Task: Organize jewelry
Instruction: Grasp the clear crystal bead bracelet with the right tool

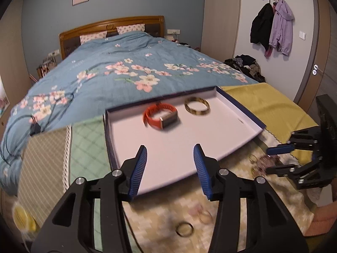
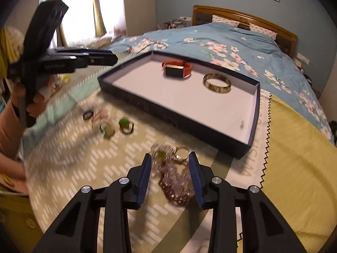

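The right gripper [image 2: 170, 177] hangs with jaws apart, nothing clamped, over a blurred beaded bracelet heap [image 2: 175, 181] lying between its fingers at twelve o'clock. The left gripper [image 1: 170, 168], also apart and empty, faces the box [image 1: 238, 105] at twelve o'clock. Inside lie an orange watch [image 1: 161, 117] and, at its two o'clock, a mottled gold bangle [image 1: 197, 106]. Small rings [image 2: 108, 125] blur on the cloth [image 2: 69, 156].

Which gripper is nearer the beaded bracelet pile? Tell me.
Right. The right gripper hangs open right over the beaded bracelet pile; the left gripper is off beside it, over the tray's near edge.
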{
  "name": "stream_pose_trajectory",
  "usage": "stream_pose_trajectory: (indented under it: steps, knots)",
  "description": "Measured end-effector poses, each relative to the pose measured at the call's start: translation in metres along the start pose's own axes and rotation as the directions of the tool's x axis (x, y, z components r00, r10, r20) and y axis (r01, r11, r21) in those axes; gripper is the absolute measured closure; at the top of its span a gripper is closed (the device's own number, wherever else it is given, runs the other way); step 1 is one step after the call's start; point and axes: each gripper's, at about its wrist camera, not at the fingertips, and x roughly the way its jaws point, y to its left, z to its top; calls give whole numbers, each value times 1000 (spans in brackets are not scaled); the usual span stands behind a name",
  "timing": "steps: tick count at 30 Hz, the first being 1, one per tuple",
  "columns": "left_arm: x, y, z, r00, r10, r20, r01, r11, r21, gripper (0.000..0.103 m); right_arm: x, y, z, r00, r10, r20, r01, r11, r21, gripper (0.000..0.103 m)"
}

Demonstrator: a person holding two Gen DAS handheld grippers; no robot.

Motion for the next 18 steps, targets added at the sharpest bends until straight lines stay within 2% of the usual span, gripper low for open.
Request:
stream_pose_trajectory:
  steps: [5, 7, 11, 12, 18]
  knots:
    - [-10, -9, -21, 1000, -1, -13, 0, 1000, -18, 56, 7, 7, -2, 999, -35, -13, 34, 998, -62, 71]
    - [-12, -10, -25, 1000, -3, -16, 2, 1000, -20, 55, 8, 9, -3, 1000, -22, -17, 21, 997, -69, 83]
    - [-18, -13, -35, 1000, -12, -22, 12, 999, -31, 55, 7, 8, -3, 1000, -13, -13, 12, 998, -54, 91]
    - [-17, -11, -36, 1000, -15, -22, 14, 999, -35, 55, 5, 8, -3, 1000, -10, -5, 10, 999, -47, 95]
    - [-19, -15, -48, 999, -20, -39, 18, 999, -32, 55, -9, -8, 0, 999, 4, 36, -5, 999, 48, 96]
